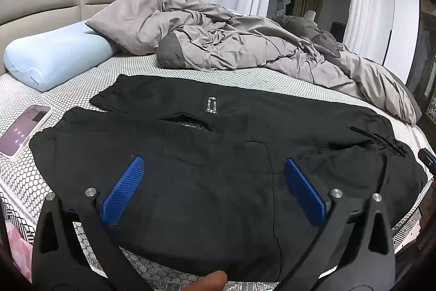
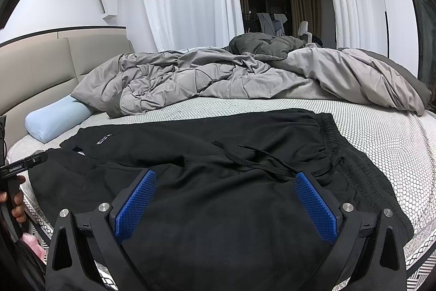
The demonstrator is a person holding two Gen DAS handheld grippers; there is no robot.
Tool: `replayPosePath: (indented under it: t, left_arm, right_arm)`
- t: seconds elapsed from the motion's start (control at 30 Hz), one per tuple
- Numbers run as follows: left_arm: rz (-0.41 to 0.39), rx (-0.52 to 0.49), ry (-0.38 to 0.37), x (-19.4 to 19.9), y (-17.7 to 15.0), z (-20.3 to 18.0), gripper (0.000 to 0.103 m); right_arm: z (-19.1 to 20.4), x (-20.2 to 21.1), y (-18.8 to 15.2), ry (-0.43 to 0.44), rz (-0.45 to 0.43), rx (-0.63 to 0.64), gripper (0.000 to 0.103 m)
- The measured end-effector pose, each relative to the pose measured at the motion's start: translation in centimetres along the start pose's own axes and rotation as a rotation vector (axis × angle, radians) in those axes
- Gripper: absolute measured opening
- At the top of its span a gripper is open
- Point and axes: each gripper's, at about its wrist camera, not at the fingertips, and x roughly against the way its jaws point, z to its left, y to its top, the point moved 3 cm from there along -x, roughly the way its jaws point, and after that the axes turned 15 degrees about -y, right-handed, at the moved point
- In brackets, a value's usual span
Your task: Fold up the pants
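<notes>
So, bed (image 1: 81,89) first: a honeycomb-pattern mattress cover with a rumpled grey duvet (image 1: 245,45) pushed to the far side and a light blue pillow (image 1: 51,59) at the headboard end. The black pants (image 1: 218,154) lie spread flat on the near half of the bed, 2 legs running toward the pillow side and parted by a small gap near the crotch, waistband (image 2: 343,154) toward the other end with its drawstring (image 2: 272,162) loose on top. A white printed label (image 1: 211,105) shows on the far leg. A phone (image 1: 24,130) sits on the mattress just beside the leg cuffs.

Left gripper (image 1: 214,188) hovers over the near leg around the thigh, blue pads spread wide, nothing between them. Right gripper (image 2: 226,201) hovers over the hip area near the waistband, pads likewise spread wide and empty. A fingertip (image 1: 209,281) shows at the bottom edge of the left view; a hand (image 2: 13,201) holding the other tool shows at the left edge of the right view.

Step, as I read it: the very start, pants laid out, no fold made yet, both tools lining up for a first grasp. Next move likely calls for pinching the near leg edge at 2 spots, 1 per gripper, and carrying it over onto the far leg so the legs stack. Need to catch only the near leg's fabric, keep the drawstring from snagging, and keep the cuffs clear of the phone.
</notes>
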Motion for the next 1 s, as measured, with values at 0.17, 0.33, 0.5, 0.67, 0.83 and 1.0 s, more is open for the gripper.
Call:
replayPosePath:
  t: [0.17,0.33,0.5,0.67,0.83,1.0]
  left_arm:
    - [0.001,0.001,0.000,0.0,0.0,0.0,0.102]
    - [0.000,0.000,-0.001,0.0,0.0,0.0,0.102]
    - [0.000,0.001,0.000,0.0,0.0,0.0,0.102]
    - [0.000,0.001,-0.001,0.0,0.1,0.0,0.102]
    - [-0.005,0.010,-0.001,0.0,0.1,0.2,0.102]
    - [-0.021,0.044,-0.016,0.4,0.3,1.1,0.102]
  right_arm:
    - [0.0,0.0,0.0,0.000,0.001,-0.001,0.103]
    - [0.0,0.0,0.0,0.000,0.002,-0.001,0.103]
    - [0.0,0.0,0.0,-0.002,0.002,-0.001,0.103]
    - [0.0,-0.1,0.0,-0.001,0.004,-0.003,0.103]
    - [-0.2,-0.2,0.1,-0.003,0.008,-0.006,0.103]
    - [-0.2,-1.0,0.2,-0.002,0.028,-0.007,0.103]
